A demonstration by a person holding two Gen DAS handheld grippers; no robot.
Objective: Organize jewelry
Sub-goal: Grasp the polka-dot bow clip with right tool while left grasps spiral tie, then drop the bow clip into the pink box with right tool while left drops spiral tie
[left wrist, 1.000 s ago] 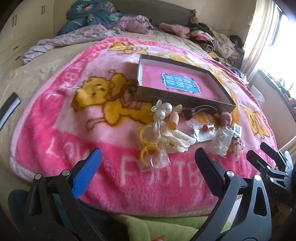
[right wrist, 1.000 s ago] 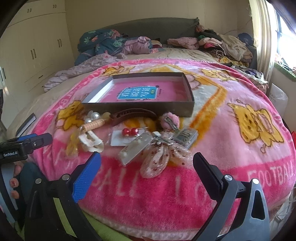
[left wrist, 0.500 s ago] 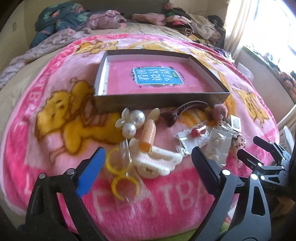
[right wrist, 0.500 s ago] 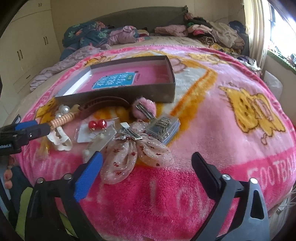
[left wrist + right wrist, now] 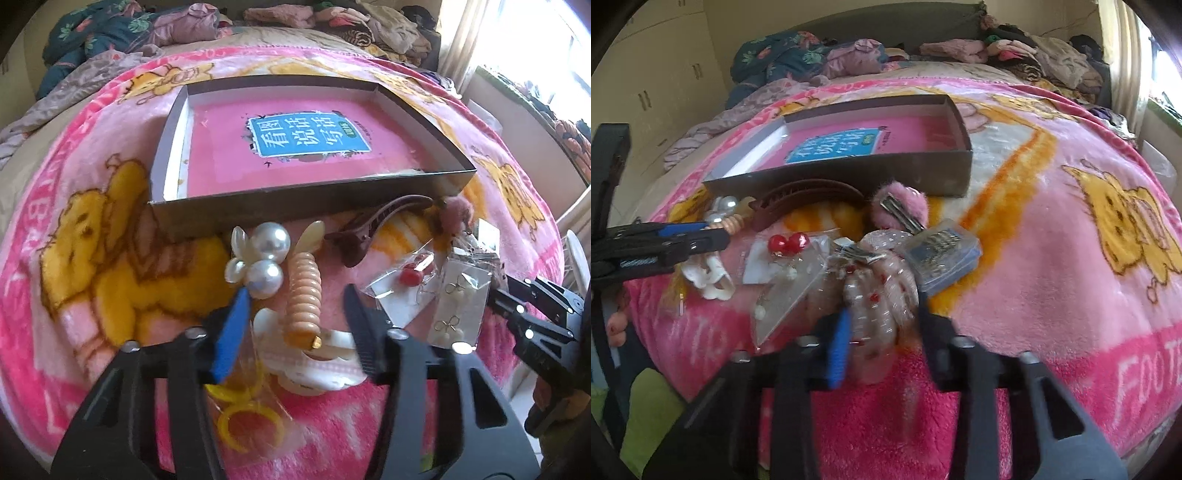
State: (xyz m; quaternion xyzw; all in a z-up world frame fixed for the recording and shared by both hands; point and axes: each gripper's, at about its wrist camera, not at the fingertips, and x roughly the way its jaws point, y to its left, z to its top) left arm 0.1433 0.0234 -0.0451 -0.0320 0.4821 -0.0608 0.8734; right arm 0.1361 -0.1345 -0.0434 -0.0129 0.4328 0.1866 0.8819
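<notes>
A dark shallow box (image 5: pixel 314 201) with a pink book inside lies on the pink blanket; it also shows in the right wrist view (image 5: pixel 849 173). Jewelry lies in front of it. My left gripper (image 5: pixel 295 306) is open, its fingers either side of an orange ribbed hair clip (image 5: pixel 304 295) that lies on a white claw clip (image 5: pixel 317 365). Pearl clip (image 5: pixel 262 262) lies just left. My right gripper (image 5: pixel 882 328) is partly closed around a pink dotted bow (image 5: pixel 879 291), with gaps still showing at the fingers.
A brown hair claw (image 5: pixel 809 195), pink pompom clip (image 5: pixel 899 208), red bead earrings (image 5: pixel 788 243), a clear pin box (image 5: pixel 942 254), bagged earrings (image 5: pixel 461 306) and yellow rings (image 5: pixel 247 424) lie around. Clothes are piled at the bed's far end (image 5: pixel 997 48).
Both grippers moved forward and down onto the jewelry pile and narrowed: the left around the orange clip, the right around the dotted bow.
</notes>
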